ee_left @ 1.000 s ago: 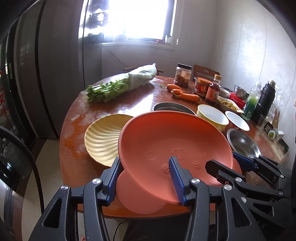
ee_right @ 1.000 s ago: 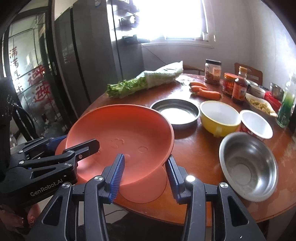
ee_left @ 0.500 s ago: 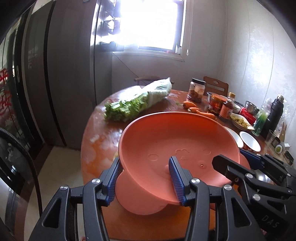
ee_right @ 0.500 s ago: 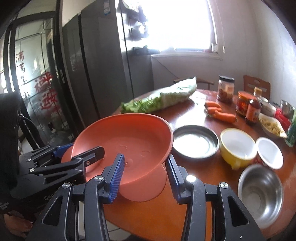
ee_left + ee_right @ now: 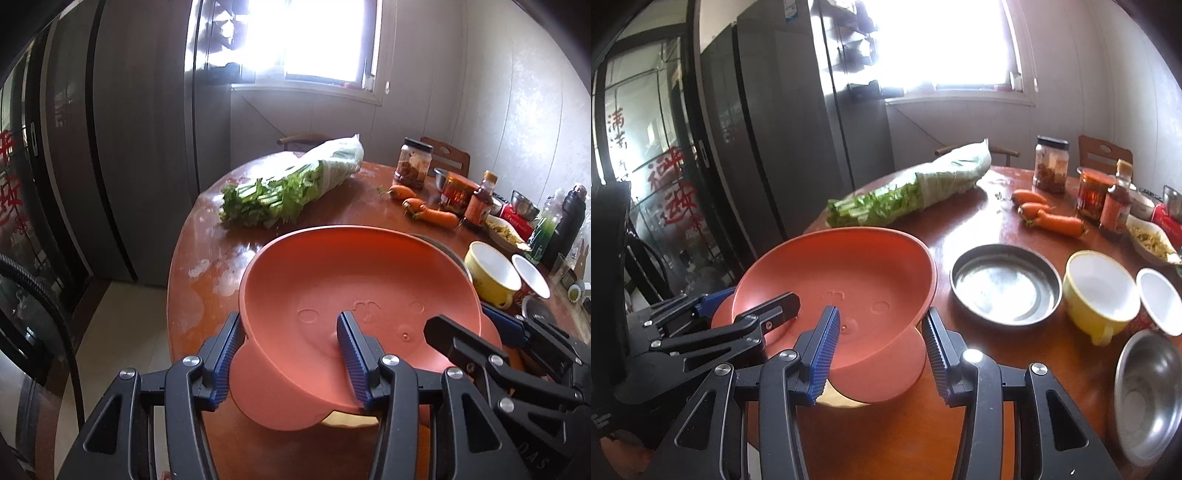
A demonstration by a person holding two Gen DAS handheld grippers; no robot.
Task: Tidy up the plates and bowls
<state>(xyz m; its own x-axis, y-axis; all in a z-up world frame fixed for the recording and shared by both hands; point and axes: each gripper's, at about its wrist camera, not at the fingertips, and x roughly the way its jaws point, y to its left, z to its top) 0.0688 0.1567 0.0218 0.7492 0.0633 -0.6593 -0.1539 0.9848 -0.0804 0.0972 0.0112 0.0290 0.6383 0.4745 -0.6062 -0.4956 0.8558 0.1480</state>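
Both tools clamp the same orange plastic plate [image 5: 362, 295]: the left gripper [image 5: 291, 358] pinches its near rim, one blue ribbed pad inside and one outside, and the right gripper [image 5: 877, 349] does likewise from the other side. The plate hangs tilted over the round wooden table [image 5: 960, 229]'s near edge, a pale yellow dish [image 5: 838, 398] peeking from beneath. To its right sit one steel plate [image 5: 1004, 284], one yellow bowl [image 5: 1100, 291], one white bowl [image 5: 1160, 301] and one steel bowl [image 5: 1148, 391]. Bare tabletop lies toward the bagged greens [image 5: 291, 184]. Both grippers point downward.
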